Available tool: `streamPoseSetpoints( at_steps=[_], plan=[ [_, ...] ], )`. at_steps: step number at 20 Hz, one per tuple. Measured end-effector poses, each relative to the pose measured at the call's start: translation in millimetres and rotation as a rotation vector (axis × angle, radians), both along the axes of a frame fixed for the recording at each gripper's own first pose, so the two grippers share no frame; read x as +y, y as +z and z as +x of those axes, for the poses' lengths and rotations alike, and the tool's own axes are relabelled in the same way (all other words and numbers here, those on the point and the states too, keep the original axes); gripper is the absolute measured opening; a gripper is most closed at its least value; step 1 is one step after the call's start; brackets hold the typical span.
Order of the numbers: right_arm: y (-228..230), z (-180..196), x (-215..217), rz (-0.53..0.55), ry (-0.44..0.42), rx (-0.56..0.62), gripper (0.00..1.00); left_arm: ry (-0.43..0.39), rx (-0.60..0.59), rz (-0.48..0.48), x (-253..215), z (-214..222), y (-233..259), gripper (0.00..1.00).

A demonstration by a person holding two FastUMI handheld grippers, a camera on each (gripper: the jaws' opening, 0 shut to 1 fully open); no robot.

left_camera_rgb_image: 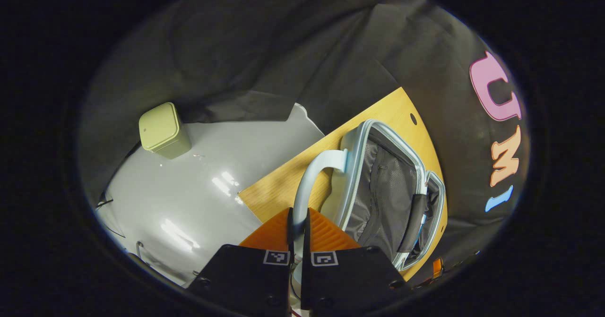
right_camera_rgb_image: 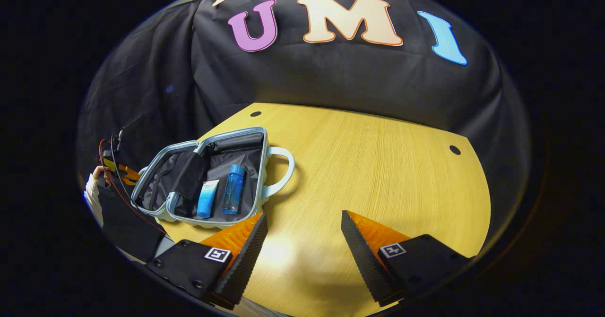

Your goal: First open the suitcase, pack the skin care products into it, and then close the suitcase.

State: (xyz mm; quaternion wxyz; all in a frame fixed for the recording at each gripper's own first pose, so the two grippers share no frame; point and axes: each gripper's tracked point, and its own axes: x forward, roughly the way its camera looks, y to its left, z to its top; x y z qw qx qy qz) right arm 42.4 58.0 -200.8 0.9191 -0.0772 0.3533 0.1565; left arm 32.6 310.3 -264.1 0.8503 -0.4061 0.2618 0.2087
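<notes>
Right gripper view: tube, bottle (in suitcase)

The suitcase is light blue with grey inside, the counter yellow wood, the bin pale green.

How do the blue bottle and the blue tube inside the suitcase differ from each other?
The blue bottle is see-through and blue all over; the blue tube is opaque, white at its upper end and blue below. The bottle is round with a cap; the tube is flat. Both lie side by side in the open suitcase.
</notes>
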Motion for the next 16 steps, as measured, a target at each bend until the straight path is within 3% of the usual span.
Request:
streamPoseSetpoints(
  at_steps=[8,9,10,16],
  plan=[
    [0,-2,4,0.025,0.009,-0.014,0.98,-0.037,-0.074,0.094,-20,-12,81,0.01],
    [1,-3,4,0.033,0.006,-0.018,0.94,-0.050,-0.082,0.125,-23,-13,91,0.00],
    [3,-2,4,0.043,0.003,-0.025,0.98,-0.062,-0.085,0.146,-27,-14,100,0.00],
    [11,-1,-5,0.100,-0.016,-0.063,0.98,-0.072,-0.084,0.223,-58,-19,147,0.00]
  ],
)
